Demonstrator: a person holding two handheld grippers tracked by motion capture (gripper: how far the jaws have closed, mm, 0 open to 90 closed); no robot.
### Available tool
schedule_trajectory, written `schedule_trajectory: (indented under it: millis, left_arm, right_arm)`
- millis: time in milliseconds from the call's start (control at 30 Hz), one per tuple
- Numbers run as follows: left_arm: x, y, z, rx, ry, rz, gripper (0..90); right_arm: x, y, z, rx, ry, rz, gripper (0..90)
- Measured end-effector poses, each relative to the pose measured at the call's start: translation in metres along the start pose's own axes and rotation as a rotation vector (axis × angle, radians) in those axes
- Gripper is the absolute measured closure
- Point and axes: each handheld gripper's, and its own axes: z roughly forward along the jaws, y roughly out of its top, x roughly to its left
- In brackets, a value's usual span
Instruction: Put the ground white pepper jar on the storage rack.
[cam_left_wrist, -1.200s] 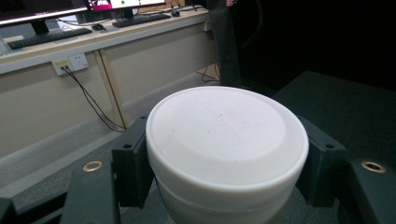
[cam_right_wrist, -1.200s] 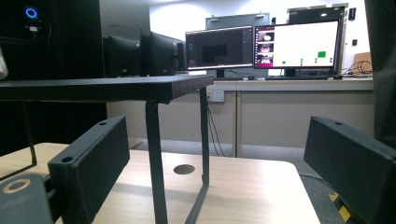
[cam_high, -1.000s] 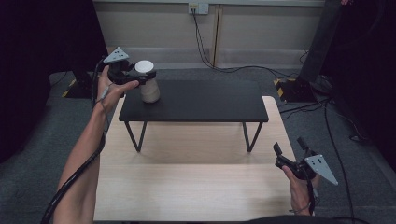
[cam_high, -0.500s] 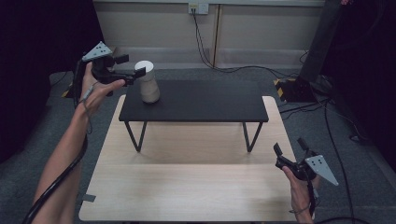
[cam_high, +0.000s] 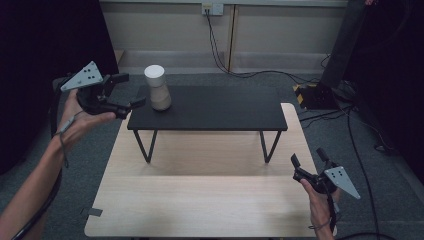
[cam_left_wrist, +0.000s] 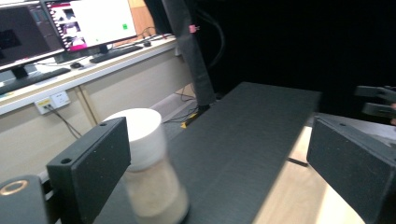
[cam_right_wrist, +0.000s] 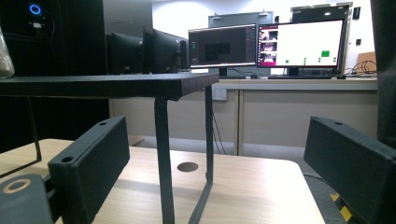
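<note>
Both jaws of the left gripper (cam_high: 125, 91) stand apart, just left of the jar (cam_high: 158, 88) on the shelf (cam_high: 215, 107); right gripper (cam_high: 310, 162) gapes too, holding nothing.

A low black stand (cam_high: 210, 107) on thin metal legs rests on the light wooden table (cam_high: 200, 200), and a pale jar with a white lid (cam_high: 158, 87) stands upright near the stand's left end. Behind the table, a wall socket (cam_high: 212, 8) feeds black cables (cam_high: 225, 60) that trail down onto the grey carpeted floor (cam_high: 380, 165). Farther off, a long desk (cam_right_wrist: 299, 84) carries several lit monitors (cam_right_wrist: 299, 44) and a keyboard (cam_left_wrist: 112, 52).
</note>
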Motion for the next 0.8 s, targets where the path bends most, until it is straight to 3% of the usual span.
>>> schedule_trajectory:
  millis: [133, 333, 433, 567, 600, 800]
  left_arm:
    - [-0.016, -0.002, -0.011, -0.002, -0.008, 0.038, 5.1]
    - [-0.034, -0.018, -0.026, -0.018, -0.02, 0.048, 5.3]
    - [-0.045, -0.03, -0.036, -0.013, 0.001, 0.055, 5.3]
    - [-0.046, -0.039, -0.042, -0.034, 0.001, 0.031, 5.7]
    - [-0.049, -0.04, -0.044, -0.035, 0.021, 0.042, 5.7]
    - [-0.048, -0.04, -0.042, -0.02, 0.03, 0.044, 5.8]
  right_arm:
    - [0.001, 0.0, 0.0, 0.001, 0.002, -0.002, 5.9]
    - [0.002, 0.0, 0.0, 0.004, 0.007, -0.003, 6.0]
    - [0.002, 0.0, 0.0, 0.005, 0.006, -0.001, 6.1]
    - [0.003, 0.0, 0.0, 0.004, 0.007, -0.001, 6.1]
    - [0.003, 0.0, 0.001, 0.004, 0.009, -0.003, 6.1]
    - [0.005, 0.0, 0.002, 0.006, 0.013, -0.003, 6.1]
